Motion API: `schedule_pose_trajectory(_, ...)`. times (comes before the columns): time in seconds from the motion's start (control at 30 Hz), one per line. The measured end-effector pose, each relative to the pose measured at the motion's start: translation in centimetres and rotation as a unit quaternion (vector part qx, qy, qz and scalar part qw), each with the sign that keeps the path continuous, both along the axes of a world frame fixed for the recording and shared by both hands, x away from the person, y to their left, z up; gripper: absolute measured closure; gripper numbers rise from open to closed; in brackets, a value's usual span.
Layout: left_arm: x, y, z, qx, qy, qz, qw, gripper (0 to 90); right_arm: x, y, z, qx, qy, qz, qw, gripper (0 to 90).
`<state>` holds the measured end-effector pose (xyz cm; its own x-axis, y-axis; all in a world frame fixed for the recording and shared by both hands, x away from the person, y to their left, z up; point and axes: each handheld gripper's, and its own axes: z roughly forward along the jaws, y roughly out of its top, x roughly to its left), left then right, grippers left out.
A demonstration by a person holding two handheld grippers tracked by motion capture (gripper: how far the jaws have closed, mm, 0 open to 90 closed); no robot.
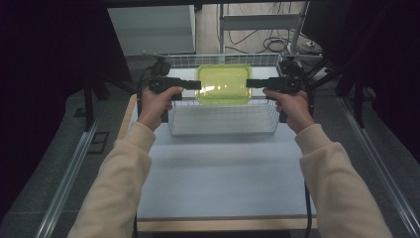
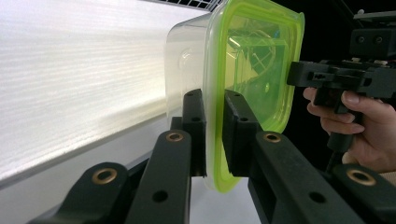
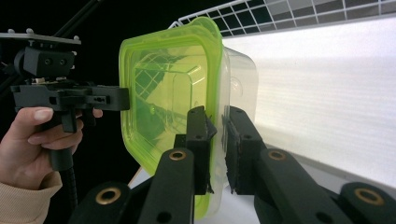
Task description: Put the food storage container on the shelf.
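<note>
A wire basket (image 1: 223,119) sits on the table (image 1: 223,178) at about 12 o'clock from the person, its mesh walls rising on all four sides. Beyond the table, at 12 to 1 o'clock, cables (image 1: 277,44) lie on the floor beside a metal frame (image 1: 257,22), and a grey cabinet (image 1: 153,29) stands at 11 o'clock. Dark curtains close off both sides.

A clear plastic box with a green lid (image 1: 224,83) is held over the far half of the basket, above its rim. The basket's walls stand close on each side of the tools. No brand, label or writing can be read on the box, the lid or the basket.

The lid faces upward toward the high camera, and the box's long axis runs from 9 o'clock to 3 o'clock, between the two tools.

The left tool (image 1: 197,85) is closed on the lid's rim at the 9 o'clock end; in the left gripper view (image 2: 214,135) its jaws press the green edge from both sides. The right tool (image 1: 250,83) is closed on the rim at the 3 o'clock end, and in the right gripper view (image 3: 215,144) its jaws clamp the edge the same way. The left hand (image 1: 157,103) and right hand (image 1: 293,106) hold the handles, cream sleeves (image 1: 119,183) behind them.
</note>
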<state>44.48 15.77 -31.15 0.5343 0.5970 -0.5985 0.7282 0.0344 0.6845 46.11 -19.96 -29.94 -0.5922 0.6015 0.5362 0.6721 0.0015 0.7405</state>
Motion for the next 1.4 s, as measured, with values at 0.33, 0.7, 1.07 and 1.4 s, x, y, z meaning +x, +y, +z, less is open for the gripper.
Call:
schedule_pose_trajectory(0.33, 1.5, -0.4, 0.4, 0.007, 0.003, 0.006, 1.0, 81.0, 1.5, -0.1, 0.0, 0.002, 0.006, -0.01, 0.9999, 80.6)
schedule_pose_trajectory(0.7, 3.1, -0.8, 0.0, 0.013, 0.008, 0.021, 0.9997, 80.7, 3.0, 0.0, 0.0, -0.008, 0.012, -0.019, 0.9997, 80.5)
schedule_pose_trajectory(1.07, 4.2, -1.1, -1.1, 0.004, 0.011, 0.041, 0.9991, 80.5, 4.2, 0.2, -1.1, -0.011, 0.015, -0.035, 0.9992, 79.8)
schedule_pose_trajectory(1.4, 5.1, -1.6, -1.8, 0.013, 0.019, 0.063, 0.9978, 71.5, 4.6, 1.2, -1.5, -0.081, -0.018, -0.053, 0.9951, 66.1)
